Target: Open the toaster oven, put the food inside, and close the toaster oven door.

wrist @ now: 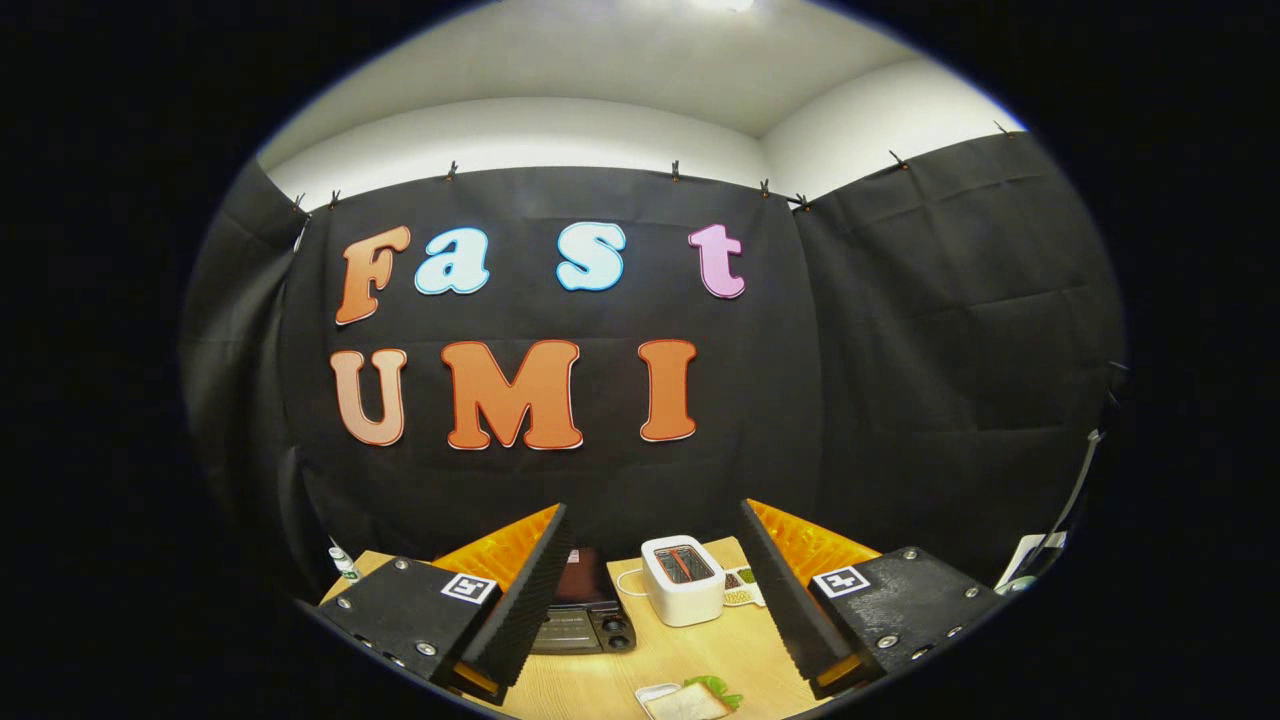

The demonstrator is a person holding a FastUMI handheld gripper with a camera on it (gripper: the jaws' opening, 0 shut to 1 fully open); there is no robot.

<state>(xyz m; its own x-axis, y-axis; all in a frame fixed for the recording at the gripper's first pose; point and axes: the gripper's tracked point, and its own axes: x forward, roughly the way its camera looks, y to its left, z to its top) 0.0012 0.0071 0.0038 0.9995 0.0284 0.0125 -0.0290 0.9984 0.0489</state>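
Two task items on the wooden table point(600, 680), with the gripper point(650, 610) raised well above and back from them, fingers spread wide and holding nothing.

Item 1: toaster oven point(585, 610). Dark box with control knobs on its front, standing just beyond the left finger and partly hidden behind it. Door appears closed; its handle cannot be made out from here. Judged heavy and rigid enough to stay put when the door is pulled, though a hard tug could slide it on the smooth wood. Best hold: the door handle or top edge of the door, pinched and swung.

Item 2: sandwich point(695, 698). Pale bread with green leaf showing at one side, lying on a small white tray point(655, 692), between the fingers and nearest the camera. Judged light, soft, layered; likely to crush or shed filling under a firm squeeze. Best hold: across the bread's flat faces, gently, or by the tray's rim.

Other stock: white toaster point(683, 578) beside the oven; small bottle point(344, 565) at the far left corner.

Task status: nothing begun.
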